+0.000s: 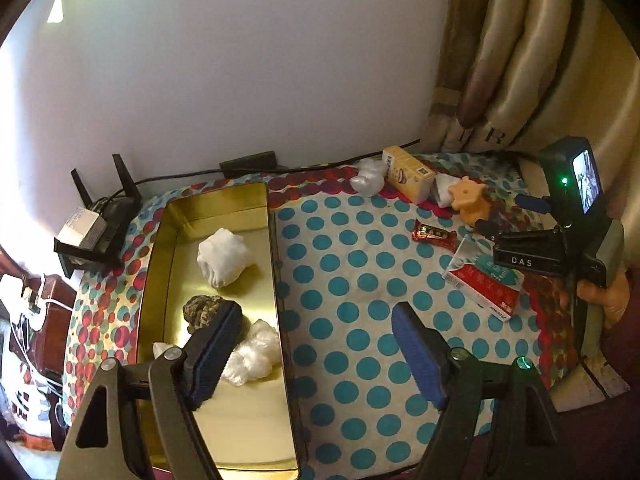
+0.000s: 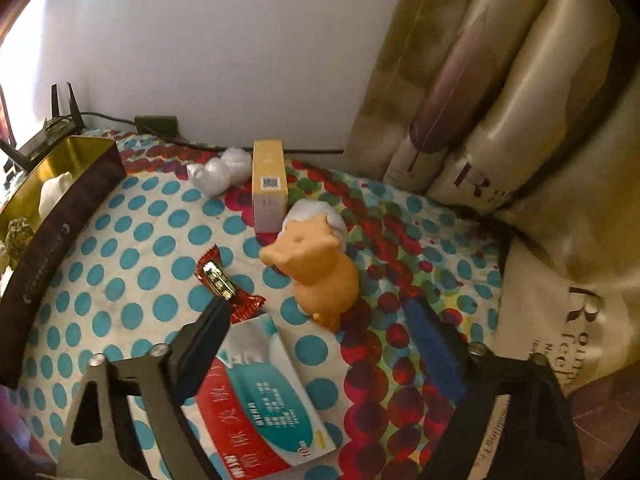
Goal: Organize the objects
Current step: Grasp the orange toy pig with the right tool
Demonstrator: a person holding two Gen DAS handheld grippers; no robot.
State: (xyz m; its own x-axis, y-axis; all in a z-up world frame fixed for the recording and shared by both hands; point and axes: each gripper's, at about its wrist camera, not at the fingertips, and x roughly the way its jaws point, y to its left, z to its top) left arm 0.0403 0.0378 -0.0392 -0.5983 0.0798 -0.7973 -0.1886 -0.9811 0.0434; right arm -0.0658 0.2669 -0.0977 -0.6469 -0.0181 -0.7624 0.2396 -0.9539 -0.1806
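Hovering above a table draped in a dotted cloth (image 1: 352,280), the left gripper (image 1: 316,344) has its jaws spread wide with nothing between them; one finger hangs over a gold tin (image 1: 216,208), the other over bare cloth. Inside the tin lie a white wrapped bundle (image 1: 224,256), a brown-and-tan knotted ball (image 1: 202,310) partly hidden by the finger, and a crumpled clear plastic wad (image 1: 256,354).

The right gripper (image 2: 320,316), held by a hand (image 1: 604,296) at the right edge of the left wrist view, also has spread jaws that grip nothing. Between and just below its fingers lies a red, white and teal box (image 2: 264,404), flat on the cloth; whether either finger touches it cannot be told. Just beyond the left fingertip lies a red foil candy (image 2: 224,284). An orange toy animal (image 2: 320,268) stands near the middle, touching a white crumpled wad (image 2: 320,210) behind it. A yellow carton (image 2: 270,184) lies beside these, and another white crumpled wad (image 2: 218,172) rests to its left near the wall.

Behind the tin, a black router (image 1: 116,208) with upright antennas sits at the table's far left corner. Cream curtains (image 2: 500,100) hang at the right.
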